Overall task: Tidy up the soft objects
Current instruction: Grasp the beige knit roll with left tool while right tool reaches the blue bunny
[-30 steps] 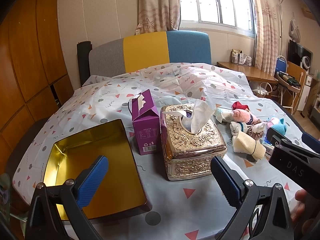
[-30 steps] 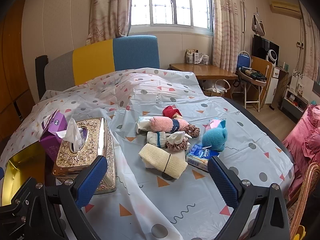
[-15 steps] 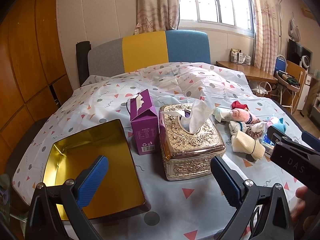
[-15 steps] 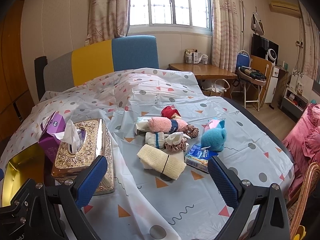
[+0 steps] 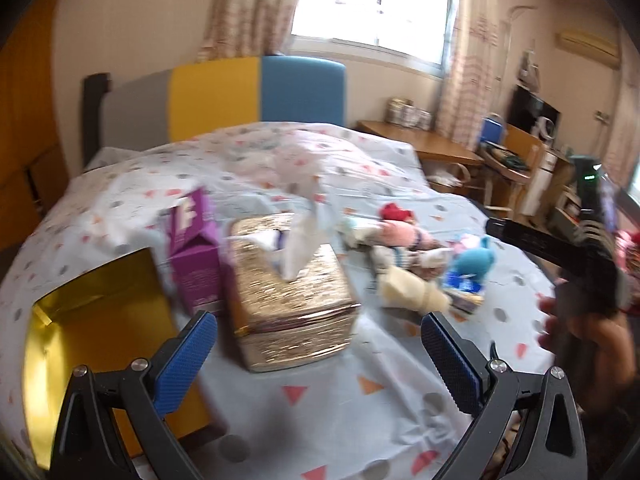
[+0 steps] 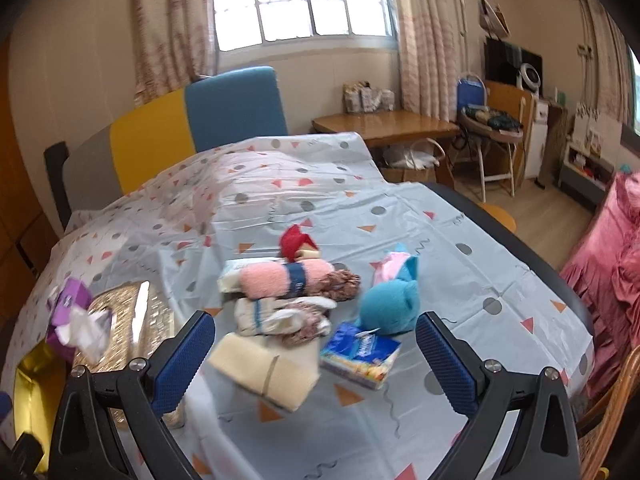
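Views swing right since last frames: my right tongs [image 6: 316, 350], spread, empty, now nearer cream roll [image 6: 264, 368]; left tongs [image 5: 318, 354] spread over tissue box [image 5: 288, 292]. Sorting unstarted.

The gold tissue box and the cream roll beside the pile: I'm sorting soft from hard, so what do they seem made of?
The gold tissue box looks like embossed metal or metallised plastic: shiny, with raised patterning and stiff corners, so hard. The cream roll looks like knit or woven fabric, matte, cinched by a dark band, so probably soft.
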The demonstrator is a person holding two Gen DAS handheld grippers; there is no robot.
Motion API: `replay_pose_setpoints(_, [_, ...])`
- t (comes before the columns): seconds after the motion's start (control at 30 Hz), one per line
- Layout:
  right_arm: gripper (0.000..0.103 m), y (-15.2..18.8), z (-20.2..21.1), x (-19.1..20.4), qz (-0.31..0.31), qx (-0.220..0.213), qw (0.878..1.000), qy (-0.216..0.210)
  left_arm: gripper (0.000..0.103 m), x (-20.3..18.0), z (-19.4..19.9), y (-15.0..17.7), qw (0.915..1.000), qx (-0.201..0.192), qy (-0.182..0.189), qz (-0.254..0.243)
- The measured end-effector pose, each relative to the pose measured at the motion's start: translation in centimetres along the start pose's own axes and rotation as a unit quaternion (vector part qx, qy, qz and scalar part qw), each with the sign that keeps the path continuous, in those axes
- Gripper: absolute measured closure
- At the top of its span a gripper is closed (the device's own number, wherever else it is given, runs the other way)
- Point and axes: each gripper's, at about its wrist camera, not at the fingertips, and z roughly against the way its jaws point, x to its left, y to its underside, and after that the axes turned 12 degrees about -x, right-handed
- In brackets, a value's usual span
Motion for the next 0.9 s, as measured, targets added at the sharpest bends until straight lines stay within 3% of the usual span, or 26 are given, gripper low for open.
replay_pose_setpoints(0.07, [0.001, 0.0, -1.3, -2.0, -0.01, 0.003, 1.0, 0.014, 0.0, -1.1, -0.7, -0.7, 0.9997, -0.002, 0.02, -0.016])
replay_pose_setpoints(0.27, [0.001, 1.7, -3.3, -6.9, -0.075, 0.025, 0.995, 0.054, 0.001, -4.1, -5.6, -2.1, 0.9954, 0.058, 0.07, -0.029])
replay_pose_setpoints(0.4, [0.001, 1.6, -3.4, -8.6, -0.115, 0.03, 0.991, 0.056, 0.012, -6.4, -9.8, -1.6, 0.9866, 0.126, 0.103, -0.005])
replay_pose_setpoints(0.47, [0.001, 1.6, -3.2, -9.1, -0.131, 0.029, 0.989, 0.054, 0.027, -8.1, -11.9, -0.9, 0.981, 0.156, 0.116, -0.005])
replay_pose_setpoints(0.57, [0.001, 1.5, -3.3, -9.6, -0.143, 0.031, 0.988, 0.049, 0.03, -10.1, -14.9, 0.6, 0.9729, 0.197, 0.12, 0.012])
replay_pose_setpoints(0.73, [0.0, 1.3, -3.0, -9.8, -0.156, 0.028, 0.987, 0.037, 0.028, -10.3, -19.6, 2.8, 0.958, 0.255, 0.082, 0.101])
replay_pose_setpoints(0.8, [0.0, 1.1, -3.0, -9.8, -0.162, 0.026, 0.986, 0.031, 0.026, -10.2, -20.8, 3.1, 0.9559, 0.255, 0.068, 0.128])
replay_pose_setpoints(0.9, [0.0, 1.1, -3.1, -9.9, -0.167, 0.03, 0.985, 0.023, 0.016, -9.9, -22.1, 2.8, 0.9569, 0.242, 0.039, 0.156])
